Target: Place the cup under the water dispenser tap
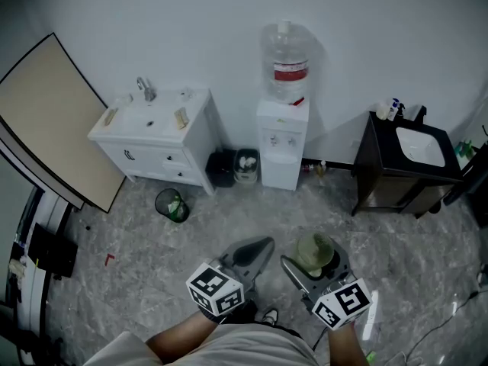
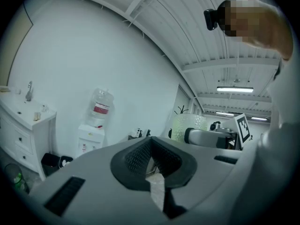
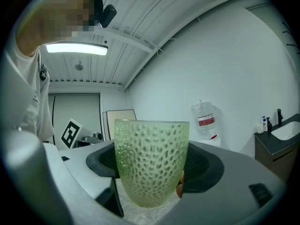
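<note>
A pale green dimpled cup stands upright between the jaws of my right gripper, which is shut on it; the same cup shows low in the head view, held in front of the person's body. My left gripper is beside it, shut with nothing in its jaws. The white water dispenser with a clear bottle on top stands against the far wall, well away from both grippers. It also appears small in the right gripper view as the dispenser.
A white sink cabinet stands left of the dispenser, a dark sink cabinet to its right. Black bins sit beside the dispenser and a small waste basket on the marble floor. A board leans at left.
</note>
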A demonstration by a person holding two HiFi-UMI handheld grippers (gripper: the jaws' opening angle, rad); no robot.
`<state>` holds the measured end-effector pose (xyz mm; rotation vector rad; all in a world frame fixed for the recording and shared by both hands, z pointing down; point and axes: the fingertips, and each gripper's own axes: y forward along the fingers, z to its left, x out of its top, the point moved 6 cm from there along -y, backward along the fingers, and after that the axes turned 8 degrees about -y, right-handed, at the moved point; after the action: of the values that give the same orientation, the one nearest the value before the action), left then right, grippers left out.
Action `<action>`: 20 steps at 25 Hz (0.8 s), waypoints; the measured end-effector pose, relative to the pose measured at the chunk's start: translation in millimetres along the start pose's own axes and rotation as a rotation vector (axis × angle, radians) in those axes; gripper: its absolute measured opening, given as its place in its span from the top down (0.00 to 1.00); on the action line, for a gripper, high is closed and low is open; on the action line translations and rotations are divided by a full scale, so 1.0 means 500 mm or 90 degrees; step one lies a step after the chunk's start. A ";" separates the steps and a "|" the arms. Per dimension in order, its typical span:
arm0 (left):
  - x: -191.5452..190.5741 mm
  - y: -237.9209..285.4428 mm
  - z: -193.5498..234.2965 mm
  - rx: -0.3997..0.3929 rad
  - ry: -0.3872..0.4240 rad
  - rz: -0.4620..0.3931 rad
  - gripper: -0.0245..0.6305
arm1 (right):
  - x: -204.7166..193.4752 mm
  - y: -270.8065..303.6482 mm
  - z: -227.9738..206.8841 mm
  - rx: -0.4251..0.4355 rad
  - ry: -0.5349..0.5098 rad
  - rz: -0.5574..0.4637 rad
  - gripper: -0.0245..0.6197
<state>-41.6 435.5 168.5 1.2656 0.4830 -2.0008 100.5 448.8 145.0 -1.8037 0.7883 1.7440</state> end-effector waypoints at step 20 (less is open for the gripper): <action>0.200 0.281 0.433 -0.051 0.015 0.025 0.95 | -0.019 0.451 -0.277 -0.078 0.016 0.027 0.39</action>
<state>-101.0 165.4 185.1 1.2417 0.5409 -1.9160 37.9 192.6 169.2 -1.9054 0.7496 1.8353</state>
